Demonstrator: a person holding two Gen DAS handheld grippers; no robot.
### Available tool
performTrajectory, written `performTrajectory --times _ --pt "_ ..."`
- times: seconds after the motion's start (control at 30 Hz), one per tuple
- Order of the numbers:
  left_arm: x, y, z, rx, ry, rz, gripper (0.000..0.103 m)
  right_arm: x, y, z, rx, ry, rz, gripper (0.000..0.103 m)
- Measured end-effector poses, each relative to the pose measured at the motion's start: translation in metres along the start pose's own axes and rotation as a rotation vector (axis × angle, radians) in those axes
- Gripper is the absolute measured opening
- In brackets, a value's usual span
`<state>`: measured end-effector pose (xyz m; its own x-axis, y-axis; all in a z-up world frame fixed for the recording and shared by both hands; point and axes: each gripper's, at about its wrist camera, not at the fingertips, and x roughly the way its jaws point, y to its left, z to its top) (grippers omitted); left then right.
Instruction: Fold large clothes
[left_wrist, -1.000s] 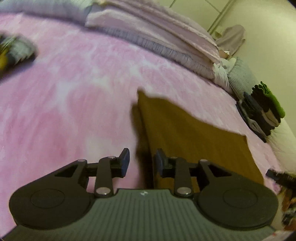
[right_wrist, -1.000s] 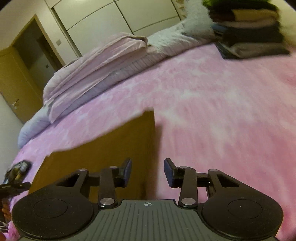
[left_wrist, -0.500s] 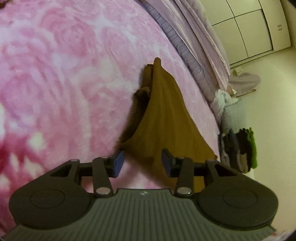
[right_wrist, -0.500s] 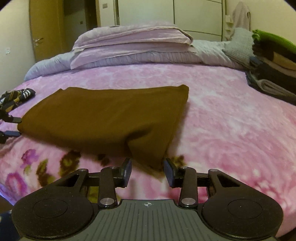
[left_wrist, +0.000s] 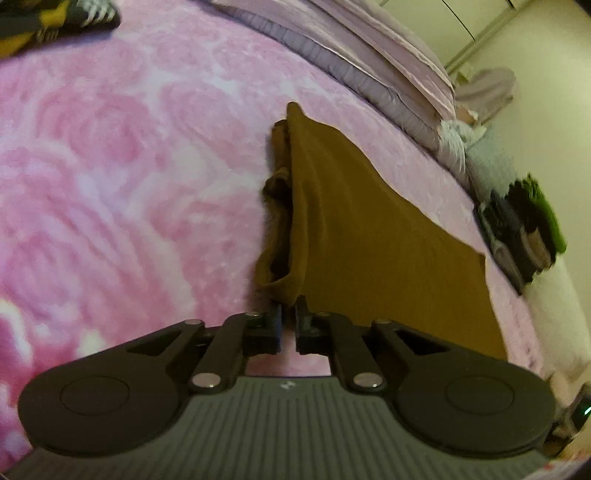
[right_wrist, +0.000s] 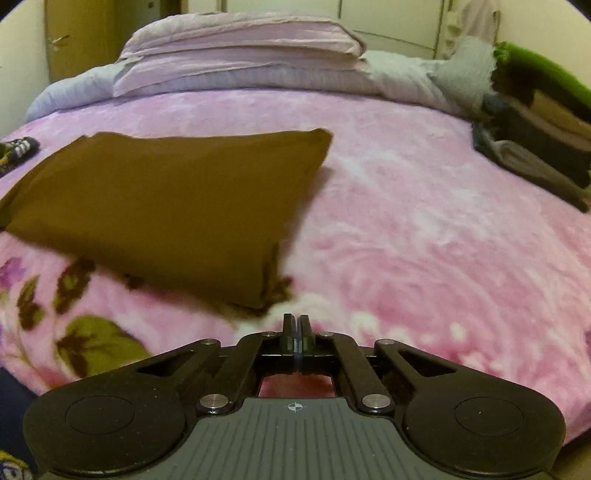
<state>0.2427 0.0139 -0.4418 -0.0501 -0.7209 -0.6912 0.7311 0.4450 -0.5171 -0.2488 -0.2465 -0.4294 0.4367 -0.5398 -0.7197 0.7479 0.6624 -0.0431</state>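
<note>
Folded brown cloth garment (left_wrist: 369, 229) on pink floral bed blanket (left_wrist: 129, 166), left tongs (left_wrist: 288, 314) closing on its near corner, right tongs (right_wrist: 296, 325) fully closed, empty, just short of the near right corner.

A bed carries everything, spread with a plush pink blanket (right_wrist: 424, 206) printed with roses and, along the near edge, dark leaves. On it, left of centre, lies a folded brown garment (right_wrist: 177, 206), flat, its near right corner close to the blanket's edge. At the far side rest folded lilac quilts (right_wrist: 240, 55). At the far right sits a stack of folded clothes (right_wrist: 535, 140) topped in green. A small dark patterned item (right_wrist: 20, 147) lies at the far left.
</note>
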Motion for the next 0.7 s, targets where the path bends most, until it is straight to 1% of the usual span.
performTrajectory --times 0.07,0.1,0.13,0.2,0.23,0.27,0.3,0.37,0.4,0.43,0.47,0.5,0.53,0.57,0.67,0.7 --pt "-0.014 -0.005 0.001 0.05 -0.014 0.031 0.008 -0.013 -0.002 0.006 0.083 -0.011 -0.032 0.0" --pt "-0.021 -0.009 0.001 0.079 -0.028 0.056 0.007 -0.02 -0.001 0.01 0.118 -0.033 -0.033 0.003" --pt "-0.029 -0.013 0.002 0.117 -0.049 0.089 0.008 -0.029 0.002 0.014 0.161 -0.074 -0.027 0.006" --pt "-0.04 -0.024 0.003 0.186 -0.088 0.139 0.008 -0.039 0.01 0.022 0.21 -0.132 0.027 0.033" --pt "-0.044 -0.03 0.003 0.219 -0.112 0.149 0.008 -0.041 0.018 0.025 0.223 -0.162 0.053 0.035" --pt "-0.046 -0.037 0.003 0.25 -0.13 0.141 0.008 -0.041 0.026 0.028 0.226 -0.188 0.072 0.035" --pt "-0.044 -0.043 0.003 0.273 -0.138 0.133 0.008 -0.038 0.034 0.029 0.219 -0.192 0.085 0.035" --pt "-0.033 -0.053 0.0 0.306 -0.121 0.138 0.009 -0.023 0.051 0.032 0.2 -0.159 0.064 0.035" --pt "-0.022 -0.056 -0.003 0.335 -0.1 0.158 0.011 -0.015 0.055 0.031 0.2 -0.143 0.045 0.035" --pt "-0.01 -0.055 -0.007 0.349 -0.066 0.2 0.011 -0.003 0.058 0.029 0.205 -0.1 0.024 0.035" --pt "0.0 -0.054 -0.011 0.351 -0.026 0.24 0.011 0.012 0.059 0.027 0.213 -0.031 0.005 0.035" --pt "0.003 -0.054 -0.015 0.36 -0.03 0.255 0.011 0.021 0.058 0.023 0.221 -0.011 -0.009 0.035" --pt "0.002 -0.057 -0.017 0.376 -0.049 0.272 0.011 0.02 0.059 0.022 0.226 -0.032 -0.013 0.035" --pt "0.002 -0.061 -0.018 0.386 -0.04 0.289 0.011 0.018 0.06 0.025 0.226 -0.018 -0.02 0.035" --pt "-0.011 -0.077 -0.018 0.394 -0.035 0.309 0.018 0.008 0.066 0.036 0.217 0.02 -0.043 0.036" --pt "-0.017 -0.083 -0.02 0.404 -0.039 0.314 0.021 0.003 0.068 0.036 0.222 0.018 -0.043 0.037"
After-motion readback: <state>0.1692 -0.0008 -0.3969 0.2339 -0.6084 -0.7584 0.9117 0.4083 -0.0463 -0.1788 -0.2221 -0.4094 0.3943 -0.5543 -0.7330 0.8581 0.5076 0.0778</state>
